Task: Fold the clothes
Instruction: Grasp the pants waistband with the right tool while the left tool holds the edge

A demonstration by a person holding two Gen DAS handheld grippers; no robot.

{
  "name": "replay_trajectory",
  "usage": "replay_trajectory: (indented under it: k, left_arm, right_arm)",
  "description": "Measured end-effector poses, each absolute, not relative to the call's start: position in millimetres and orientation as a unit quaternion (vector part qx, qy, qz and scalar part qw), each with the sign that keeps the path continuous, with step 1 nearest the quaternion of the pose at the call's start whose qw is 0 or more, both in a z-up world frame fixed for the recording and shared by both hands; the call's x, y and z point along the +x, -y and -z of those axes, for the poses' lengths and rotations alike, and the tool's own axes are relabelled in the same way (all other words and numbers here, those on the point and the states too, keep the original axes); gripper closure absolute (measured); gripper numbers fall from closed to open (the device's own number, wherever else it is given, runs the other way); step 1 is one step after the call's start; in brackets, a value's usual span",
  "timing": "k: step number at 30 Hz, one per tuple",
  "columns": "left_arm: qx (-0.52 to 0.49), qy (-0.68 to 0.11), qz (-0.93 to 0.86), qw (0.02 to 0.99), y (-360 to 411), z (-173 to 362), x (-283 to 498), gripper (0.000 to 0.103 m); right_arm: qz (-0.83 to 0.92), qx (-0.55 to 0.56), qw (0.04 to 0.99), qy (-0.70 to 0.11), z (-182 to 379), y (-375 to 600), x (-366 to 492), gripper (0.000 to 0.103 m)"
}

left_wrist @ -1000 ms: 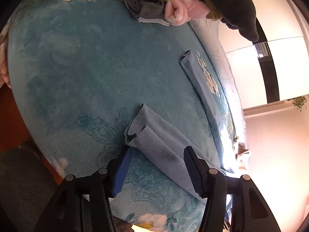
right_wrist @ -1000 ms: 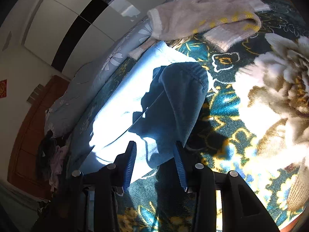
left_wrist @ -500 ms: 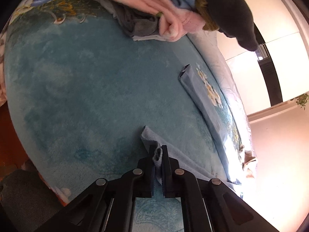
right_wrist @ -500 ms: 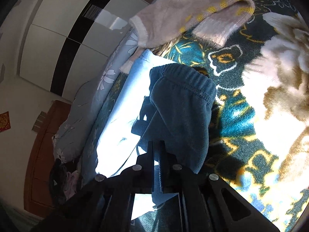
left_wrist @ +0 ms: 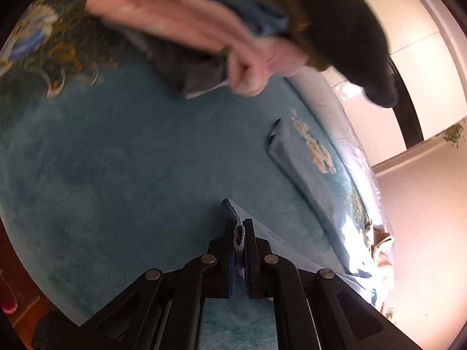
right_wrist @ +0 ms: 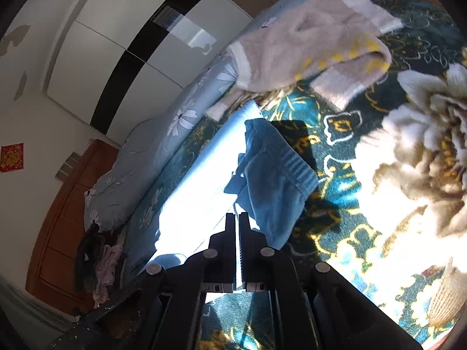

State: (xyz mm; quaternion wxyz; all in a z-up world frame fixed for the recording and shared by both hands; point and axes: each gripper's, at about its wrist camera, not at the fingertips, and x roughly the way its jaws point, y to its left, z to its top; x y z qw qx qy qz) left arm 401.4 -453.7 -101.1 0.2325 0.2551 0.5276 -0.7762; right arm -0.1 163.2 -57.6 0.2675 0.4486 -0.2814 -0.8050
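Both claws, left claw (left_wrist: pixel 240 234) and right claw (right_wrist: pixel 237 227), closed, apparently pinching the blue garment (right_wrist: pixel 274 180).

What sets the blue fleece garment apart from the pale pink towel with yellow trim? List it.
The blue fleece garment has a ribbed cuff; the pale pink towel with yellow trim has white bands. The garment is pinched in the right tongs; the towel lies free, farther off. Both rest on the floral blanket.

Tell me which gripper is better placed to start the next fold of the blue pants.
Probably the left. The left gripper visibly pinches a bunched edge of the pants. The right gripper is closed at their edge, but no cloth shows between its fingers.
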Motion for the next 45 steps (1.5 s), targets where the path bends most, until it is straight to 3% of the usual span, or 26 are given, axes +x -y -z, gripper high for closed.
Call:
replay_trajectory:
  k: [4,5,7,13,15,16,18,20,24,30,35,36,38,40,45]
  left_arm:
    - [0.266,-0.538,0.767,0.226,449.8,121.0,410.4,0.095]
    - [0.267,-0.537,0.768,0.225,447.9,121.2,411.5,0.092]
    - [0.268,-0.534,0.771,0.221,444.2,121.5,413.7,0.073]
    - [0.27,-0.521,0.779,0.218,435.6,117.4,415.5,0.07]
    - [0.267,-0.521,0.779,0.224,432.2,108.7,420.1,0.073]
    - [0.264,-0.52,0.779,0.229,429.1,100.2,426.1,0.081]
    - [0.259,-0.516,0.783,0.232,426.2,88.0,431.6,0.099]
    - [0.252,-0.504,0.796,0.22,419.0,76.1,438.6,0.099]
    - [0.26,-0.472,0.812,0.225,403.6,68.3,454.4,0.099]
    - [0.285,-0.488,0.789,0.24,395.6,89.9,485.0,0.099]
    - [0.299,-0.471,0.797,0.232,401.6,80.5,483.5,0.095]
    - [0.307,-0.464,0.799,0.228,406.6,81.3,471.3,0.095]
    - [0.324,-0.451,0.802,0.22,416.4,82.8,447.0,0.091]
    - [0.341,-0.437,0.805,0.211,426.2,84.4,422.6,0.079]
    - [0.377,-0.407,0.811,0.185,437.8,88.7,377.6,0.072]
  right_arm:
    - [0.808,0.473,0.244,0.254,76.3,-160.8,-5.2,0.097]
    - [0.808,0.475,0.24,0.252,79.5,-161.0,-7.4,0.083]
    - [0.805,0.479,0.231,0.264,87.0,-161.7,-12.9,0.06]
    - [0.799,0.46,0.224,0.316,94.1,-154.3,-27.3,0.063]
    - [0.792,0.458,0.231,0.331,91.9,-150.3,-32.5,0.092]
    - [0.795,0.451,0.233,0.331,85.1,-149.7,-32.8,0.098]
    - [0.807,0.432,0.237,0.324,66.3,-150.0,-31.4,0.099]
    - [0.831,0.397,0.239,0.307,36.2,-157.5,-21.8,0.099]
    - [0.855,0.366,0.233,0.283,12.1,-180.1,-1.7,0.099]
    - [0.819,0.451,0.175,0.309,85.3,-203.7,-6.3,0.099]
    - [0.82,0.458,0.168,0.299,86.6,-204.2,-1.4,0.096]
    - [0.824,0.457,0.164,0.291,82.8,-204.9,0.3,0.093]
    - [0.837,0.457,0.138,0.266,73.3,-208.2,5.3,0.069]
    - [0.852,0.455,0.105,0.234,62.5,-211.8,11.1,0.066]
    - [0.888,0.419,0.119,0.146,22.1,-184.4,25.1,0.066]
